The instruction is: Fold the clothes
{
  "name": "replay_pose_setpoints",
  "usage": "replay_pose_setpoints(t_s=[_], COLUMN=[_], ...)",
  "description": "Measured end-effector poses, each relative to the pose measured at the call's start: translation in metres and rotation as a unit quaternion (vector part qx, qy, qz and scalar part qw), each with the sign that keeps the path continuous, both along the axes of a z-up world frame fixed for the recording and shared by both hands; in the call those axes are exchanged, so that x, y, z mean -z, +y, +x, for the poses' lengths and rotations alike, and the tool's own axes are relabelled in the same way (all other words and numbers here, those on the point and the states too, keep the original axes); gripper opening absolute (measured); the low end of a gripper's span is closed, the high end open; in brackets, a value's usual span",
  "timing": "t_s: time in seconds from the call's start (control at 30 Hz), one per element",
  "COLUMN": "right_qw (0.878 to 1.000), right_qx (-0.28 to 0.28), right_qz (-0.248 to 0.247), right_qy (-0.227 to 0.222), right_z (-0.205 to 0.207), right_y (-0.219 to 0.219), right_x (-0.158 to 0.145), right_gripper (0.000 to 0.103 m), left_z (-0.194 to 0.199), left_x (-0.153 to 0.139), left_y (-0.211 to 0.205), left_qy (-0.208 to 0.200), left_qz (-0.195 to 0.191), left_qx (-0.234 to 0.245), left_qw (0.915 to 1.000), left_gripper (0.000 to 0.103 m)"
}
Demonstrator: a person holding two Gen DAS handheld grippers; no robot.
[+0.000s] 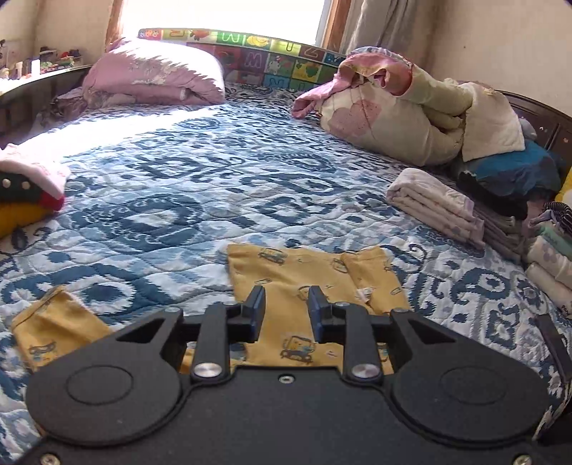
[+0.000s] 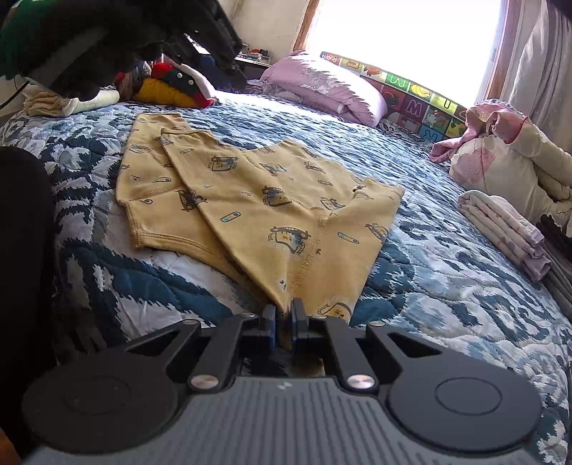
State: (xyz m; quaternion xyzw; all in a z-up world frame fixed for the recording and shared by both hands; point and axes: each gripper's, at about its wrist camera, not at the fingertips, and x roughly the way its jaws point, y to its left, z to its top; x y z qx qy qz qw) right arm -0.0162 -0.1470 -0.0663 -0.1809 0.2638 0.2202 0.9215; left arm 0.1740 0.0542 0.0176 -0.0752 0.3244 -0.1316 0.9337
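A yellow child's garment with a cartoon car print (image 2: 257, 200) lies spread on the blue patterned quilt (image 2: 429, 279). My right gripper (image 2: 284, 318) is shut on its near corner, which rises from the bed into the jaws. In the left wrist view the same garment (image 1: 304, 272) lies under and ahead of my left gripper (image 1: 286, 304), which is open and empty just above the cloth. One yellow sleeve (image 1: 50, 322) sticks out at the lower left. The left gripper's body (image 2: 200, 32) shows at the top left of the right wrist view.
Folded clothes (image 1: 439, 207) are stacked at the right edge of the bed, with bundled bedding (image 1: 404, 107) behind. A pink pillow (image 1: 153, 71) and a colourful alphabet mat (image 1: 271, 53) stand at the far end under a window. A colourful heap (image 2: 171, 86) lies on the left.
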Motion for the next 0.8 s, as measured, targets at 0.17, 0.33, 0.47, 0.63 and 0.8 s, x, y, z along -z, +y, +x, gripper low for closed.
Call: replay_pose_setpoints(t_s=[0.17,0.33,0.47,0.63,0.8], right_qw=[1.000,1.000,0.999,0.999,0.999], right_qx=[0.001,0.001,0.003,0.002,0.000], right_qz=[0.012,0.023,0.031,0.038,0.042], right_qy=[0.007,0.013,0.011,0.017,0.024], right_z=[0.003,0.004,0.005,0.009,0.009], right_y=[-0.003,-0.006,-0.008,-0.010,-0.012], right_x=[0.000,-0.001,-0.002,0.000,0.000], right_gripper=[0.010,0.011,0.015,0.022,0.022], left_z=[0.063,0.100,0.113,0.121,0.106], left_x=[0.042,0.069,0.072,0.069,0.043], left_y=[-0.047,-0.053,-0.066,-0.081,-0.102], left_qy=[0.075,0.112,0.112,0.095,0.018], left_qz=[-0.053,-0.111,-0.097,-0.065,0.040], left_qx=[0.028,-0.005,-0.001,-0.001,0.022], left_qw=[0.9954,0.9874,0.9890,0.9933,0.9988], left_gripper=[0.025,0.025,0.025,0.000,0.000])
